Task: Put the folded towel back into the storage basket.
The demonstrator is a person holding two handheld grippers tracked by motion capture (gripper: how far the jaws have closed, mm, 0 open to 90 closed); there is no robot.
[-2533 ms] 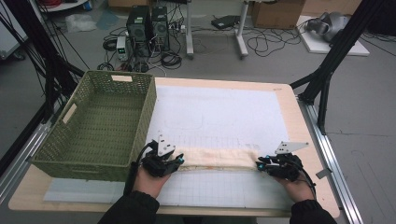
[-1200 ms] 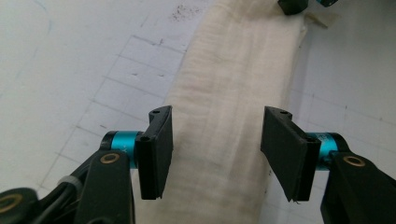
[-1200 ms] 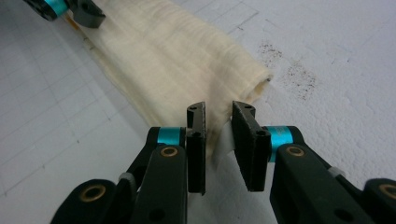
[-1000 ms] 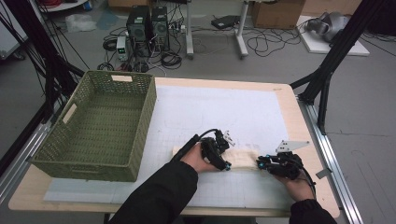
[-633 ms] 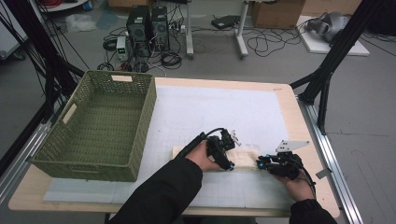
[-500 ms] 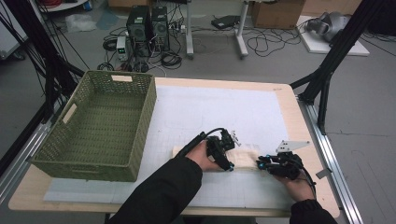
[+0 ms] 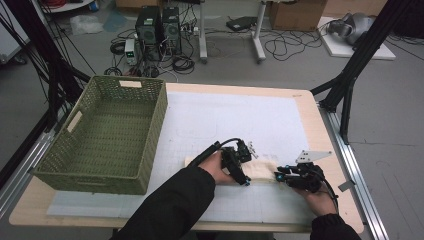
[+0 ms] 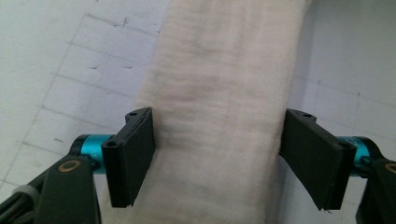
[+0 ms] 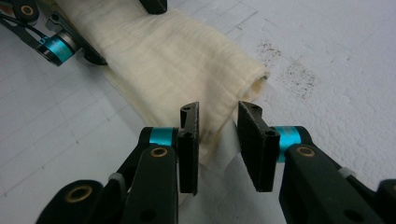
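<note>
Table [image 7: 305, 107], white gridded mat [image 7: 240, 115]: work surface. Wicker basket [image 7: 107, 132], at nine o'clock, likely the destination. Folded cream cloth [image 7: 262, 170], a narrow strip at five o'clock of the mat's centre. Left gripper [image 7: 243, 167] hangs over the strip's middle; its jaws have just been opening and now straddle the cloth [image 8: 210, 116] unpinched, apparently releasing a finished fold. Right gripper [image 7: 278, 176] at the strip's three o'clock end: jaws narrowly parted around a cloth [image 9: 187, 84] corner, pads not visibly pressing, probably steadying it.

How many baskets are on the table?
1. The green basket sits at the table's left side, away from the cloth near the front edge.
</note>
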